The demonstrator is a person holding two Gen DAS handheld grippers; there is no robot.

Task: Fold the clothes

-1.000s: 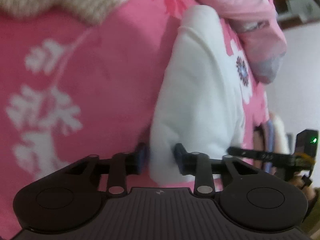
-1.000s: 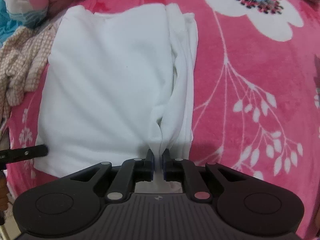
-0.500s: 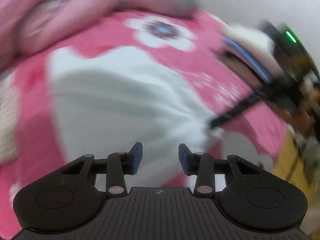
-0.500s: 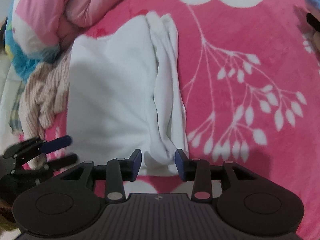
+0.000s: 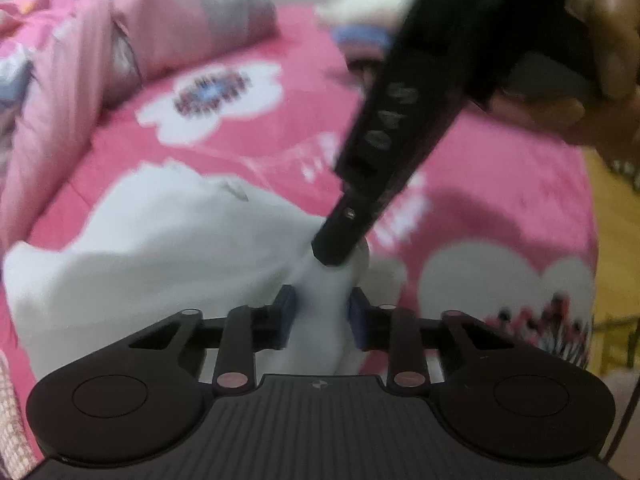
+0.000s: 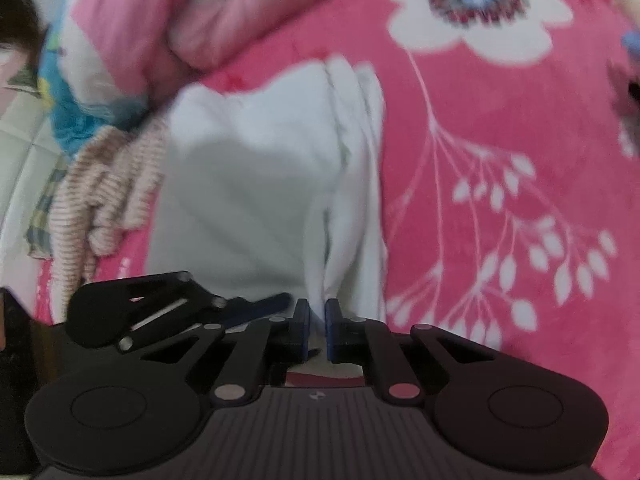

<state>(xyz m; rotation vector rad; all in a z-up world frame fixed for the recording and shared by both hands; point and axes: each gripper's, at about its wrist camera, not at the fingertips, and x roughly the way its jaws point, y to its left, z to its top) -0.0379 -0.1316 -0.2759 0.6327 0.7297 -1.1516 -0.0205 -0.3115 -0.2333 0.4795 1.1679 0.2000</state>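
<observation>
A white garment [image 6: 248, 184] lies folded on the pink flowered blanket [image 6: 500, 140], with a doubled edge along its right side. My right gripper [image 6: 318, 320] is closing, and its blue pads pinch a thin fold at the garment's near edge. In the left wrist view the right gripper [image 5: 336, 252] comes down from the upper right onto the same bunched corner. My left gripper [image 5: 322, 316] is closing with a thick wad of the white garment [image 5: 168, 248] filling the gap between its pads. The left gripper [image 6: 260, 306] sits just left of the right one.
A heap of pink bedding [image 5: 132, 40] lies along the far side. A striped knit garment [image 6: 108, 200] and a blue patterned cloth [image 6: 76, 120] lie left of the white garment. A person's hand [image 5: 600, 60] holds the right gripper. Wooden floor [image 5: 616, 240] shows past the blanket's right edge.
The left gripper swung and rolled round to the garment's near corner beside the right gripper. The right gripper opened, shifted a little, and closed again on the edge fold.
</observation>
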